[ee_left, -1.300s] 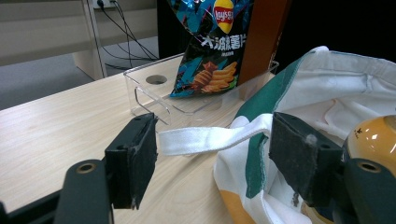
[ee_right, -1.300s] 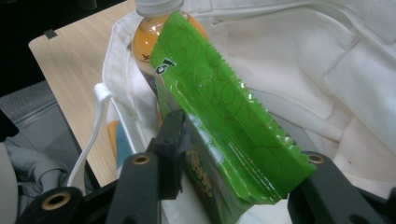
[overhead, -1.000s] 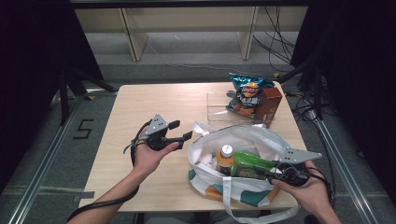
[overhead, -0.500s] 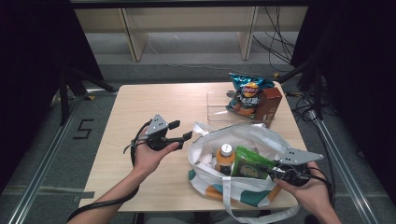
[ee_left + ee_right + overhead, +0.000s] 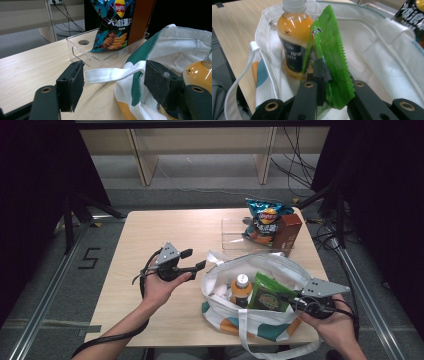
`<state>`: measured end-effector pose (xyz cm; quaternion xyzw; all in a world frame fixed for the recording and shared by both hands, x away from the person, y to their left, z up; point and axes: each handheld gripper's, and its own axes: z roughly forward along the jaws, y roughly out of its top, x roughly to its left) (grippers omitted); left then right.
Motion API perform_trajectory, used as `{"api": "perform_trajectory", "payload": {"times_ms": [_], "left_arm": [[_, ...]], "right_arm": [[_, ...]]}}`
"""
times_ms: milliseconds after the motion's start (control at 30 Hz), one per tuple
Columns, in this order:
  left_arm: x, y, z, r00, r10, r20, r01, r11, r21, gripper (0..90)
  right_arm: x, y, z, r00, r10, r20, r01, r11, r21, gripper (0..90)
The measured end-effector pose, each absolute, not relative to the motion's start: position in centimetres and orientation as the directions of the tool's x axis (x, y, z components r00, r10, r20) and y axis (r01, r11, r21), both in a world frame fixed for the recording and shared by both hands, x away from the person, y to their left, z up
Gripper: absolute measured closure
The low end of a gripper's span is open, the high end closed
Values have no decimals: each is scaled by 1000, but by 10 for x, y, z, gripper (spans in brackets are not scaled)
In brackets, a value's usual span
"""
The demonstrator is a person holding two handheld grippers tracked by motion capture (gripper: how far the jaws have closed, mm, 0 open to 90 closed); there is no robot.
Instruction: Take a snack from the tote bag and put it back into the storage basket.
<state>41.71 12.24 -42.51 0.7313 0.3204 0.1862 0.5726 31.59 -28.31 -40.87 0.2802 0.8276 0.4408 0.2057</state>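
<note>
Nearest the person, the right claw (image 5: 292, 301) sits at the near-right edge of the tote bag (image 5: 280, 270), jaws just been closing and now pinched onto the green snack packet (image 5: 267, 292), w/ the packet's lower edge squeezed between the pads in the right gripper view. The packet stands upright inside the bag, its zigzag edge up, right beside the orange juice bottle (image 5: 240, 289), touching or nearly so; can't tell which. The bottle is upright too, white cap on top, dark label round its middle. The bag lies open on the near-right part of the counter (image 5: 150, 235), white lining showing, teal and orange print outside, one strap (image 5: 245, 340) trailing over the near edge. On to the left claw (image 5: 192, 261): held in the left hand (image 5: 157, 287) just left of the bag, jaws wide apart, nothing gripped. In the left gripper view a white bag handle (image 5: 112, 74) runs across the gap between the pads, not pressed by either. Farther back, at the far-right of the counter, a clear plastic tray (image 5: 235, 232) holds a blue chips bag (image 5: 262, 220) leaning against a brown box (image 5: 287, 231), both standing.
</note>
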Motion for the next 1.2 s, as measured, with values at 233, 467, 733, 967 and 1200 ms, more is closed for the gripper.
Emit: {"api": "perform_trajectory", "payload": {"times_ms": [233, 467, 733, 967, 1200], "left_arm": [[417, 123, -425, 721, 687, -94, 260, -143, 955, 317], [417, 123, -424, 721, 687, -91, 258, -145, 955, 317], [417, 123, -424, 721, 687, -90, 258, -145, 955, 317], [417, 123, -424, 720, 688, -92, 259, -144, 955, 317], [417, 124, -424, 719, 689, -87, 256, -146, 956, 318]], "right_arm": [[314, -287, -402, -744, 662, -88, 280, 430, 858, 829], [314, -291, -395, -733, 676, -80, 277, 403, 872, 835], [313, -294, -388, -716, 693, -83, 267, 382, 885, 841], [315, -297, -380, -717, 687, -122, 237, 404, 883, 845], [315, -297, -375, -702, 702, -118, 232, 383, 894, 847]]}}
